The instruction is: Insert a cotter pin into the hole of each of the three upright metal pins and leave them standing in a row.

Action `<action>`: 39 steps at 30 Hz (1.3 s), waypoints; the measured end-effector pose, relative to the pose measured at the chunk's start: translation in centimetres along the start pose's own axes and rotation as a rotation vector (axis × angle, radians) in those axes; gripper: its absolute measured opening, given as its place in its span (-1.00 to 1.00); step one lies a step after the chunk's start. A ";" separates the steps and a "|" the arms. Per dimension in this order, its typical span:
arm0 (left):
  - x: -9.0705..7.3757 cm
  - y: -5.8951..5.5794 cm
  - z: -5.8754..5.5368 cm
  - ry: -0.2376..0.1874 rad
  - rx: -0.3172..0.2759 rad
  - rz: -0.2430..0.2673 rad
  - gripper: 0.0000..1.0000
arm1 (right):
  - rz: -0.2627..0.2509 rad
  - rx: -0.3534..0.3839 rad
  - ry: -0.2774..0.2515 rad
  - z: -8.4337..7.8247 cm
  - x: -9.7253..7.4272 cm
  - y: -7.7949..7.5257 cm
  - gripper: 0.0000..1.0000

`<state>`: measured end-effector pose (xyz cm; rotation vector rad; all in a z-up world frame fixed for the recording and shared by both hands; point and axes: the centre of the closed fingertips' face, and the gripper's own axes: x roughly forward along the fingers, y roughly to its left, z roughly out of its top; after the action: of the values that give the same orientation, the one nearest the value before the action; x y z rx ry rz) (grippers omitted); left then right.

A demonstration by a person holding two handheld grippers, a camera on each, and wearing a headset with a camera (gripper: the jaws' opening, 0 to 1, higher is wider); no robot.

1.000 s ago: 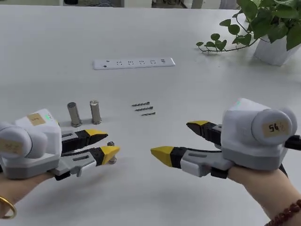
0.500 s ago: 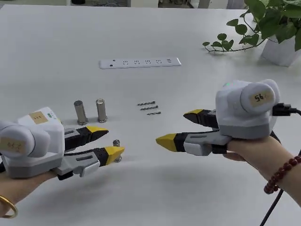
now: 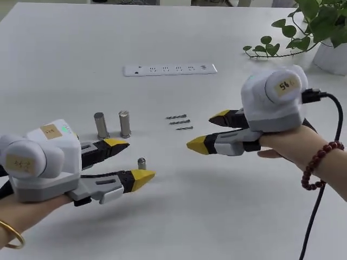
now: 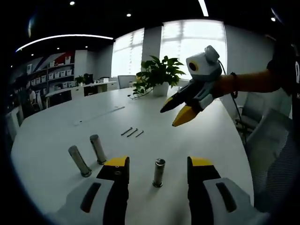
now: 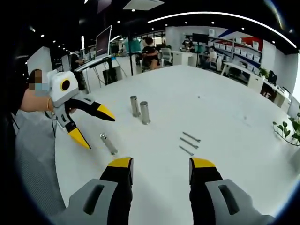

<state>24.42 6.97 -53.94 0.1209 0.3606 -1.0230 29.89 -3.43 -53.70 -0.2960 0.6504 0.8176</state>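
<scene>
The three cotter pins (image 3: 179,122) lie flat on the white table (image 3: 65,49). They sit side by side, close together, near the middle. None of them is in a metal pin yet.

Just to the left of them, two metal pins stand straight up, close to each other: the first metal pin (image 3: 100,125) and the second metal pin (image 3: 124,124). The third metal pin (image 3: 141,162) stands alone, nearer to you and apart from the other two.

Your left gripper (image 3: 139,158) has its jaws wide apart, with one yellow tip on each side of the third metal pin. In the left gripper view there is a gap on both sides, so the tips do not touch it.

Your right gripper (image 3: 200,132) is up off the table, just to the right of the cotter pins, and its tips point toward them. Its jaws are apart and hold nothing. A black cable (image 3: 325,179) hangs from it.

Farther back, a white power strip (image 3: 169,69) lies flat, well apart from the pins. A green plant (image 3: 317,21) stands at the far right corner.
</scene>
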 end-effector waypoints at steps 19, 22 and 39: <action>-0.6 0.3 -0.7 0.052 0.044 0.060 0.00 | 0.082 -0.127 0.178 -1.3 4.7 -3.3 -0.50; -0.8 0.3 -0.6 0.046 0.020 0.071 0.02 | 0.090 -0.130 0.209 -1.8 5.4 -3.6 -0.56; -2.0 0.4 -1.2 0.082 0.000 0.134 0.01 | 0.131 -0.180 0.311 -3.0 7.0 -4.1 -0.84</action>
<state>23.53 9.14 -54.44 0.1853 0.4215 -0.8872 35.22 -3.51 -60.45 -0.5560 0.8955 0.9678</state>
